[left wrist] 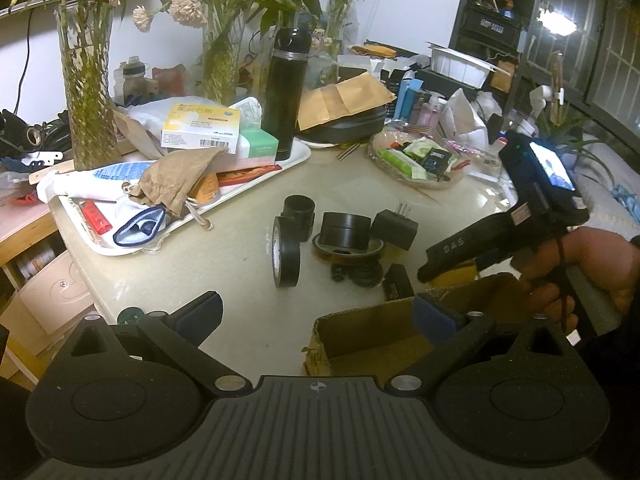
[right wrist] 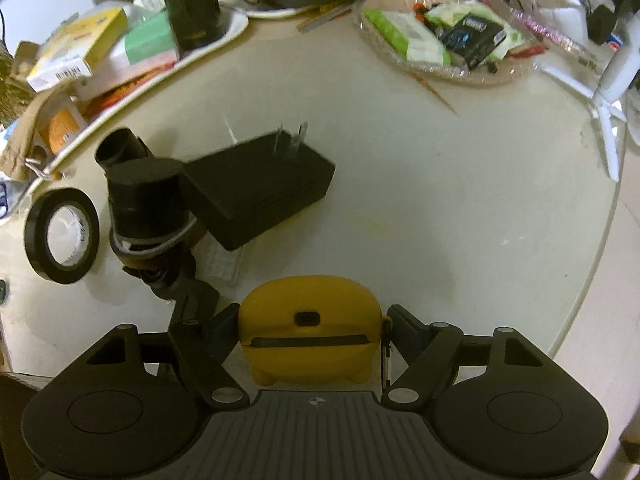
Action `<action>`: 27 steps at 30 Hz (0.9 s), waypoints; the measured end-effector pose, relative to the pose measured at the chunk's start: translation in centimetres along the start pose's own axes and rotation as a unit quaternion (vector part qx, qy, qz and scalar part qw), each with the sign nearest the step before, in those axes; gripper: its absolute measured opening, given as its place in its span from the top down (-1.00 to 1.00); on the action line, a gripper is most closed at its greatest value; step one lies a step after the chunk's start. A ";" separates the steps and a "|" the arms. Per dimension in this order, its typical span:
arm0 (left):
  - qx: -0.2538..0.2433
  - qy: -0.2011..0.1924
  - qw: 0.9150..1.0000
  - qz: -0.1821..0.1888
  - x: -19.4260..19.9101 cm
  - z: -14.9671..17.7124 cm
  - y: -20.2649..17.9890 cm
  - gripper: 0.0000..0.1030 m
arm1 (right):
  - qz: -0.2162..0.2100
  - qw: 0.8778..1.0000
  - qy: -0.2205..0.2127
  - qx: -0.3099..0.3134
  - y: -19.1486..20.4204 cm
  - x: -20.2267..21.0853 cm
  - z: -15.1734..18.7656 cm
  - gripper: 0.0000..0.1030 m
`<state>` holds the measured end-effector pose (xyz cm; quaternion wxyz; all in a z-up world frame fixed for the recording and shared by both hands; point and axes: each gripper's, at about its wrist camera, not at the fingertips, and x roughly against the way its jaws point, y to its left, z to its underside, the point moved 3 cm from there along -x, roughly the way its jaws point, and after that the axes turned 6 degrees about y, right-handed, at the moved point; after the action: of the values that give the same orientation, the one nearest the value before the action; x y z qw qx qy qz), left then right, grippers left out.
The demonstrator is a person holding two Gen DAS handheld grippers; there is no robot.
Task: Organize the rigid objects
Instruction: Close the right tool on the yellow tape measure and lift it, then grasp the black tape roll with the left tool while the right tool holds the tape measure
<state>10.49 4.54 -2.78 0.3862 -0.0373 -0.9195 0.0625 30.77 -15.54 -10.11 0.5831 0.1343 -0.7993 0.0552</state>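
My right gripper [right wrist: 312, 332] is shut on a yellow earbud case [right wrist: 310, 328], held above the table; it also shows from the side in the left wrist view [left wrist: 452, 268], over the cardboard box [left wrist: 360, 340]. My left gripper [left wrist: 316, 312] is open and empty, its right finger above the box's rim. On the table lie a black power adapter [right wrist: 260, 192] with prongs up, a black tape roll [right wrist: 62, 236], stacked black round cases [right wrist: 148, 200] on an amber tape ring, a black tube [right wrist: 118, 146] and small black parts [left wrist: 360, 274].
A white tray [left wrist: 192, 216] with boxes, a pouch and a black thermos [left wrist: 286, 92] stands at the back left. A clear dish of packets [right wrist: 440, 36] sits at the back right. Glass vases with plants [left wrist: 86, 80] line the far edge. The table's edge [right wrist: 600, 232] curves on the right.
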 end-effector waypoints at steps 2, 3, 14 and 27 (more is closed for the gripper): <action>0.000 0.001 1.000 0.000 0.0 0.0 0.1 -1.00 | -0.003 1.000 -0.011 0.000 -0.3 0.8 -0.1 -0.54; 0.000 0.002 1.000 0.000 0.0 0.0 0.1 -1.00 | -0.004 1.000 -0.018 0.000 -0.4 1.2 0.0 -0.54; -0.007 -0.001 1.000 -0.006 0.3 -0.8 -0.6 -1.00 | -0.033 0.994 -0.097 0.022 -1.5 5.9 1.6 -0.54; -0.034 -0.006 0.999 -0.032 -0.4 -3.0 -1.0 -1.00 | -0.016 0.972 -0.209 0.103 -0.4 10.5 4.9 -0.54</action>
<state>12.93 3.79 -0.82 0.3807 -0.0207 -0.9243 0.0192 23.42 -18.71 -1.73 0.3868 0.2151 -0.8913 0.0987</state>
